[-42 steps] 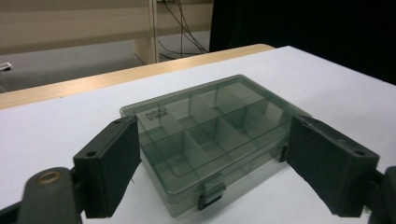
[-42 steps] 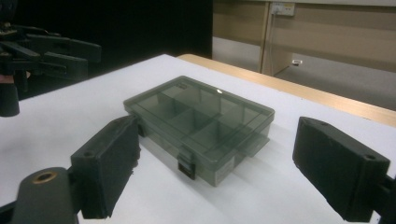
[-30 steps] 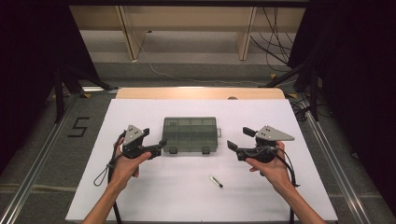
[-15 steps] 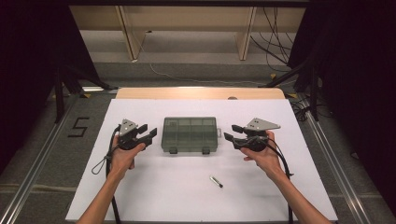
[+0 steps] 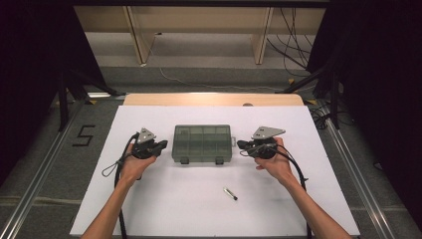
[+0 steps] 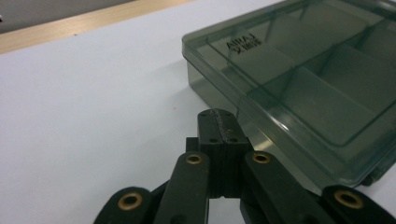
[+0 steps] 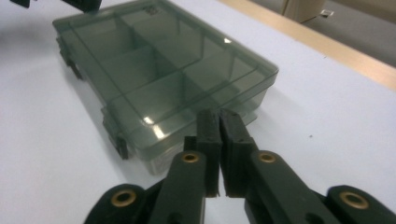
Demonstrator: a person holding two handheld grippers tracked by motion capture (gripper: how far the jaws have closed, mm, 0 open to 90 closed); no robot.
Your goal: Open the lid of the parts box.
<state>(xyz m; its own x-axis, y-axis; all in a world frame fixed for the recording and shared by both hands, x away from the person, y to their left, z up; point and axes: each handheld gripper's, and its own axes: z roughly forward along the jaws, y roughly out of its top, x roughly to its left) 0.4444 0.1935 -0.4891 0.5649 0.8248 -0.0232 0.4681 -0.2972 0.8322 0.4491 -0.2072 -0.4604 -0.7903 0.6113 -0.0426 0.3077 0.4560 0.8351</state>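
White table sheet (image 5: 164, 199) bore a closed smoky-green clear plastic compartment box (image 5: 202, 143) at centre. Left gripper (image 5: 160, 146) and right gripper (image 5: 242, 145) flanked it, jaws pressed together, empty. Small dark pen-like stick (image 5: 230, 193) lay nearer the person.

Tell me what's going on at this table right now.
A person holds a gripper in each hand on either side of a closed, smoky-clear compartment box on the white table. The left gripper and the right gripper both have their jaws shut, empty, pointing at the box's short ends. A small pen-like object lies nearer the person, untouched.
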